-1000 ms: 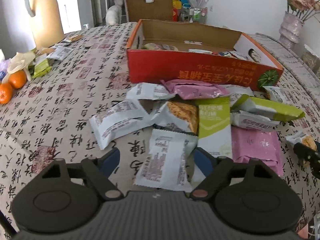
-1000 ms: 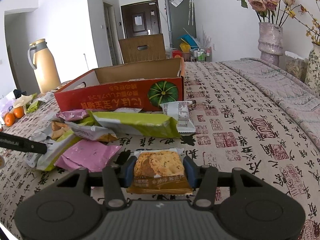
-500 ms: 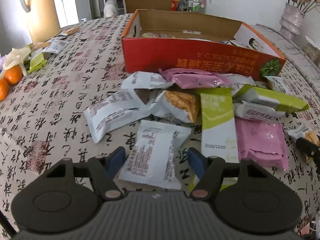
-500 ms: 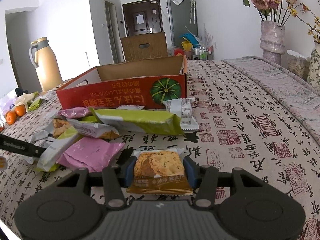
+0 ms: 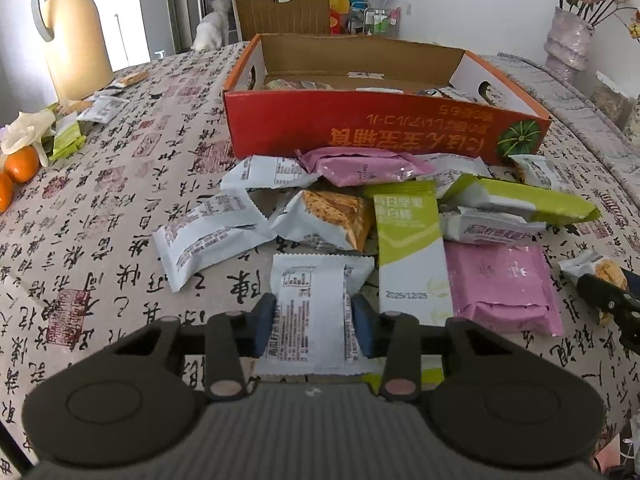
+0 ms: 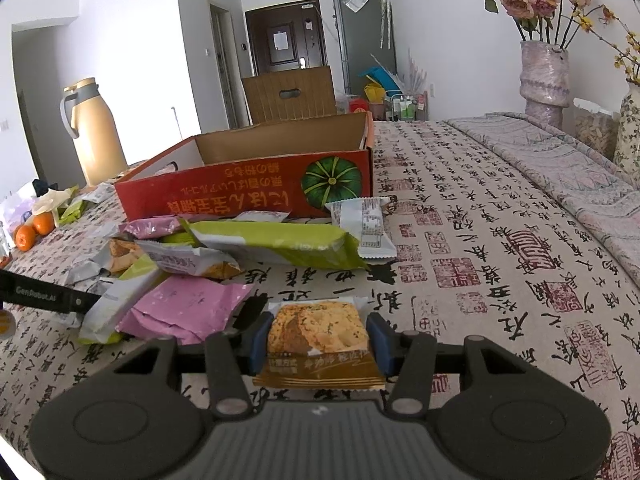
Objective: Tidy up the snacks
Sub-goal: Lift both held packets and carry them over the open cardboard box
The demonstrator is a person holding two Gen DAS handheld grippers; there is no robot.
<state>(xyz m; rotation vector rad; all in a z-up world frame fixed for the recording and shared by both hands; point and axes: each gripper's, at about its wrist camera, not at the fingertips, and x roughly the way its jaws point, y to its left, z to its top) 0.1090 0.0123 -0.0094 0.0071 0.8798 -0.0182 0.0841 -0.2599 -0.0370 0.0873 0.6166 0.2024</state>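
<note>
The left claw (image 5: 313,322) has its blue pads pressed against both sides of a white snack packet (image 5: 314,312), which lies flat on the bench (image 5: 100,208) at the near edge of the snack pile, well in front of the red cardboard box (image 5: 376,128). The right claw (image 6: 318,343) is clamped on a biscuit packet (image 6: 318,340) with a gold lower edge, set apart from the pile on the side of the box's pumpkin picture. Between the two claws and the box lie the loose snacks: a long green bar packet (image 5: 412,248) just beside the white one, a flat pink packet (image 5: 500,280) next to that, another pink packet (image 5: 360,166) touching the box's front wall. The box already holds several packets. Far to the box's other side stand a tan thermos (image 5: 76,36) and two oranges (image 5: 20,164).
</note>
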